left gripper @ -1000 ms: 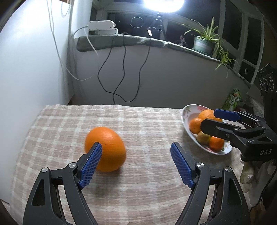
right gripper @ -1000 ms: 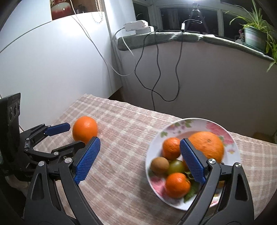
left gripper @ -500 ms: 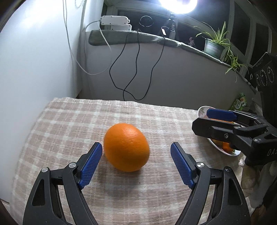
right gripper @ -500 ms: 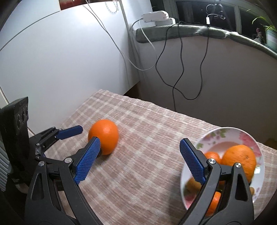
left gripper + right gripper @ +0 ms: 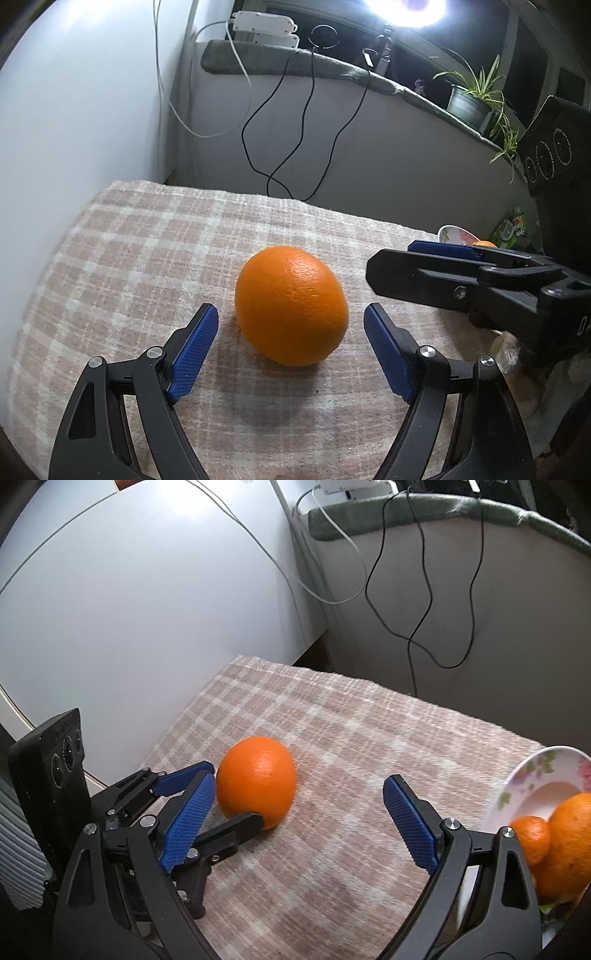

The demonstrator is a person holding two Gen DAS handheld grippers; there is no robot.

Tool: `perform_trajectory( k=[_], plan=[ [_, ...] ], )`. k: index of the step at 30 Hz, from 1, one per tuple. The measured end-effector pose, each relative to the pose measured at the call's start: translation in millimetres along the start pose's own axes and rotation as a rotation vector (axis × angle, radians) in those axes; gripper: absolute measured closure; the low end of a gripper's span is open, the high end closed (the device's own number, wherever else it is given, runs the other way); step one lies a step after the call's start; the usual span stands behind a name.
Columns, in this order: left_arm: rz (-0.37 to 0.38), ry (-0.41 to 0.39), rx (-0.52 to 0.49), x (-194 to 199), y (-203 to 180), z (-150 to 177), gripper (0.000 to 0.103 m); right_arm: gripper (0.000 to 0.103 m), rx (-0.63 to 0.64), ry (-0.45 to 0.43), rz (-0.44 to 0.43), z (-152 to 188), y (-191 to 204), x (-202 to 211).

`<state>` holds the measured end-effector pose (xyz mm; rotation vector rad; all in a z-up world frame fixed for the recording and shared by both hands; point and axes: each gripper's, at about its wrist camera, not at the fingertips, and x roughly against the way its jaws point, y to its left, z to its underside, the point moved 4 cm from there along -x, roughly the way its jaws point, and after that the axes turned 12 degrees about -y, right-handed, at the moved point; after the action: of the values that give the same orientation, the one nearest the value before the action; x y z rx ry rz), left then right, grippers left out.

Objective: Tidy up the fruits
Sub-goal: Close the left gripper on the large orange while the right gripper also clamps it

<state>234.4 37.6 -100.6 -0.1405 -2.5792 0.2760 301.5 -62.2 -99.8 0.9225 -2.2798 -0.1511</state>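
Left tongs [image 5: 290, 354] stood open around the orange [image 5: 291, 304], untouched; right tongs [image 5: 299, 825] gaped beside. An off-centre squeeze could roll it across the bench [image 5: 147, 258].

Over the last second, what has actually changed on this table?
The left gripper closed in on the loose orange, which now sits between its open fingers, ungripped. The right gripper swung away from the plate toward that orange, jaws open and empty. The orange, the plate and its fruit stayed put.

Two close wrist views, angled down — shared orange [image 5: 291, 306].
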Motion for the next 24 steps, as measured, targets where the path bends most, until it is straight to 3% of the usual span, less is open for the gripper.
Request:
perform_trajectory(
  k=[10, 13, 18, 22, 24],
  plan=[
    [0.04, 0.022, 0.063, -3.3, 10.5, 3.6, 0.022, 0.016, -0.086, 0.048, -0.066, 4.5, 2.5, -22.4],
    [0.05, 0.028, 0.07, -2.8, 12.2, 4.4, 0.022, 0.024, -0.102, 0.069, -0.075, 7.6, 2.2, -28.7],
    [0.065, 0.044, 0.09, -3.8, 14.9, 6.6, 0.024, 0.025, -0.129, 0.096, -0.086, 14.4, 1.0, -36.9],
    [0.08, 0.059, 0.097, -6.1, 15.6, 7.7, 0.031, 0.026, -0.163, 0.105, -0.111, 17.1, -0.3, -42.3],
    [0.092, 0.069, 0.096, -7.7, 13.9, 8.1, 0.035, 0.034, -0.182, 0.108, -0.137, 17.8, 0.1, -43.5]
  ],
)
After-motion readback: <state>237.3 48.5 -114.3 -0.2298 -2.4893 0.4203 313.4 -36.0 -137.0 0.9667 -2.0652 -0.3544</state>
